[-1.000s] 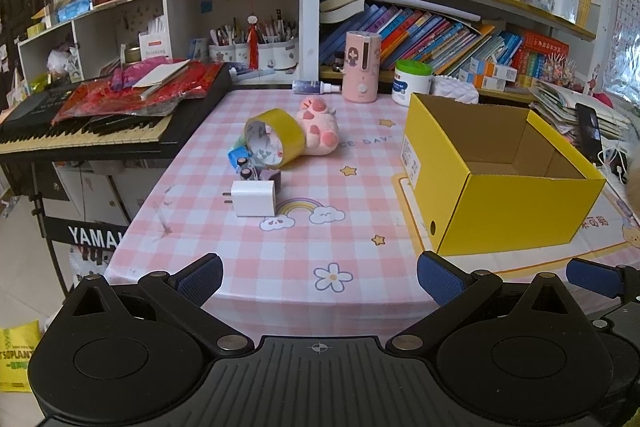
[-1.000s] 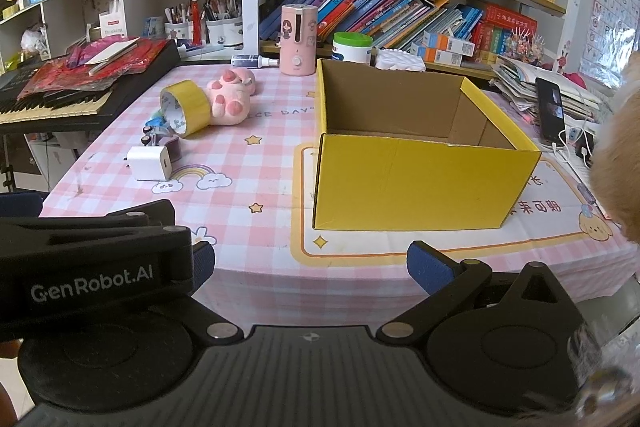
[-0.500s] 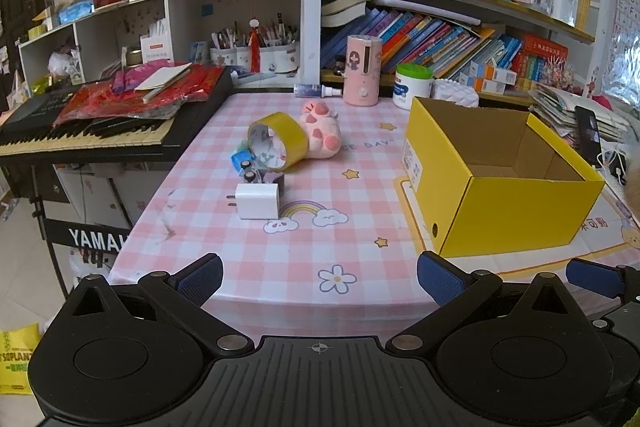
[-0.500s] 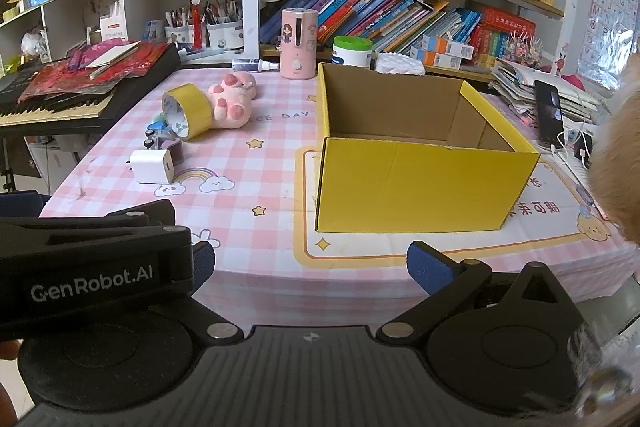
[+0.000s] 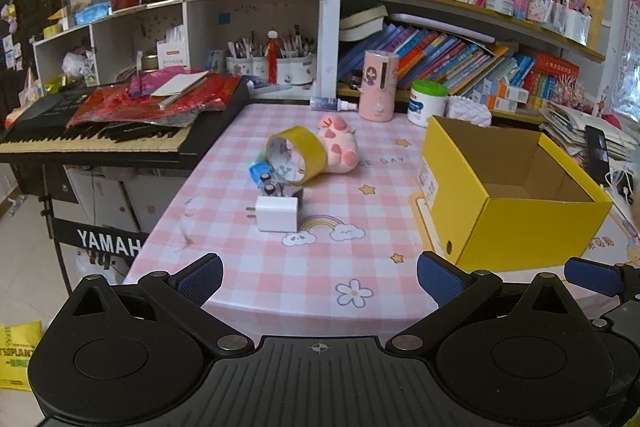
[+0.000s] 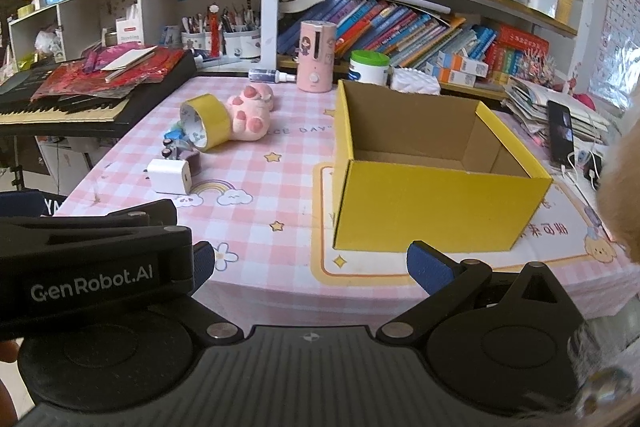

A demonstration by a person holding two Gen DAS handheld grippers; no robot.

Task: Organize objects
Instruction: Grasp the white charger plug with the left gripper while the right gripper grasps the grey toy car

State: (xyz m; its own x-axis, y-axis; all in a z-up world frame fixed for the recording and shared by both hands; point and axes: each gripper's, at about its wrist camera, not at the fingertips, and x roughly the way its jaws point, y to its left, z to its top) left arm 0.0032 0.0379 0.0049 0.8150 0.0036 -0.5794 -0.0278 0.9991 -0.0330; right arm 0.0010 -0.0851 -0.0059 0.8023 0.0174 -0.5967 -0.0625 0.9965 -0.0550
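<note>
Nothing is in hand yet: this looks like the very start, with both tools held back at the near edge of the table. The left gripper [image 5: 318,273] has its blue-padded fingers spread wide with nothing between them, and the right gripper [image 6: 310,263] is likewise spread and empty, the left one's body crossing the lower left of its view.

The table [image 5: 360,259] wears a pink checked cloth printed with rainbows, stars and flowers. Nearest the left gripper lies a white charger plug [image 5: 277,213], prongs pointing left. Just behind it, touching or nearly so, sit a few small things, a blue piece and some dark ones, too small to name. Behind those a roll of yellow tape [image 5: 297,160] lies tilted against a pink plush toy [image 5: 340,143].

To the right, well apart from that cluster, stands an open yellow box [image 6: 436,203] on a yellow-bordered mat; what shows of its inside looks empty, so none of the sorting seems done. The likely next move is for the left gripper to reach forward over the charger plug, close on its flat sides, and carry it across to the box. The plug is smooth and boxy, so a square grip would suit it.

Further back on the table stand a pink cylinder-shaped gadget [image 5: 378,85] and a white tub with a green lid [image 5: 427,101]. A black keyboard [image 5: 96,139] heaped with red wrappers borders the table on the left, and crowded bookshelves [image 5: 460,27] fill the wall behind.
</note>
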